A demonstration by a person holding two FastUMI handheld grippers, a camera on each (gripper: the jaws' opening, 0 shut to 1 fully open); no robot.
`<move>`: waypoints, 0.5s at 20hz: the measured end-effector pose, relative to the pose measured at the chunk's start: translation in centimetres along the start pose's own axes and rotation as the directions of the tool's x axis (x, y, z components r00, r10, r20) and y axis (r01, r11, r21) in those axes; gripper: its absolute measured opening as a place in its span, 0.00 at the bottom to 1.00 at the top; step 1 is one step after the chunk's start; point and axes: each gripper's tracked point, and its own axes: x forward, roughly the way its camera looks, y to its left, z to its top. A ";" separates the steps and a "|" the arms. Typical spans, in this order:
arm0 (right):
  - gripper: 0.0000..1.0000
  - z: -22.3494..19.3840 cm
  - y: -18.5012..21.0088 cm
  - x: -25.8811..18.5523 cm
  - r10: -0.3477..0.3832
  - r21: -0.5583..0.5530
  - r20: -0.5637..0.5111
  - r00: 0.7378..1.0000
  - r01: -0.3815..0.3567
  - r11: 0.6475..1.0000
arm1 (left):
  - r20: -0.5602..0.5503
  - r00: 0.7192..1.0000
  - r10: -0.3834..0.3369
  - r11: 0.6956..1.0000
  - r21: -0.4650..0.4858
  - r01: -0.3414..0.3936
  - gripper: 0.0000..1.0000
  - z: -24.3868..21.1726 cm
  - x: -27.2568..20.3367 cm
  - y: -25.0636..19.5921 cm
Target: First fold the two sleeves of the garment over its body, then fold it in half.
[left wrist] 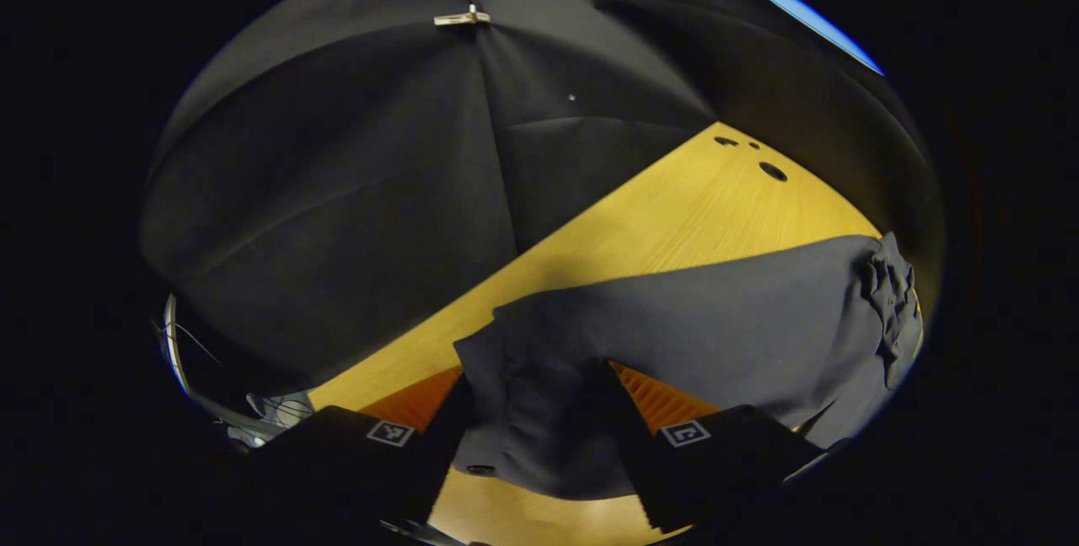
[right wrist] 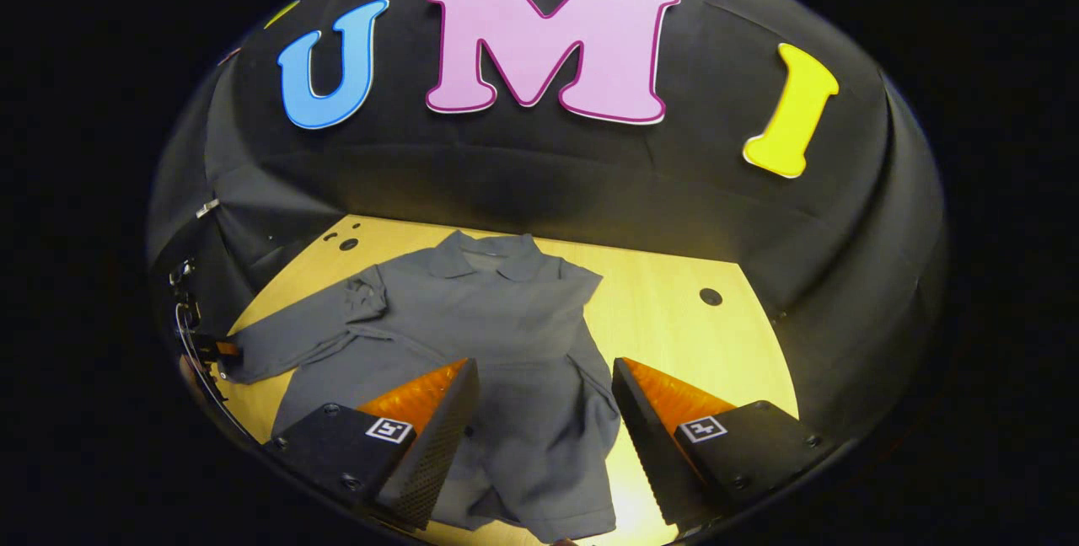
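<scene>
In the left gripper view, the left gripper (left wrist: 539,411) sits at the bottom of the frame with the cuff end of a grey shirt's (left wrist: 700,335) sleeve (left wrist: 531,394) lying between its fingers; whether both fingers press on the cloth cannot be told. Beyond it the sleeve runs to the right across a wooden table (left wrist: 674,217), bunching into wrinkles at the right edge. Dark holes (left wrist: 771,171) dot the tabletop in the upper right, and a black cloth wall (left wrist: 354,192) rises behind.

In the right gripper view, the right gripper (right wrist: 544,411) hangs spread wide at the bottom, above the shirt's lower part, grasping nothing. The shirt lies flat at the centre, collar (right wrist: 493,255) toward the far wall. One sleeve is already folded over the body on the right; the other stretches toward the left edge, where the left gripper is seen at its cuff.
</scene>
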 end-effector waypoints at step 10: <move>0.98 -7.4 1.7 -1.5 0.008 0.113 -0.096 0.995 0.003 0.994 | 0.051 0.998 -0.032 0.999 -0.002 0.033 0.08 0.2 0.3 -0.8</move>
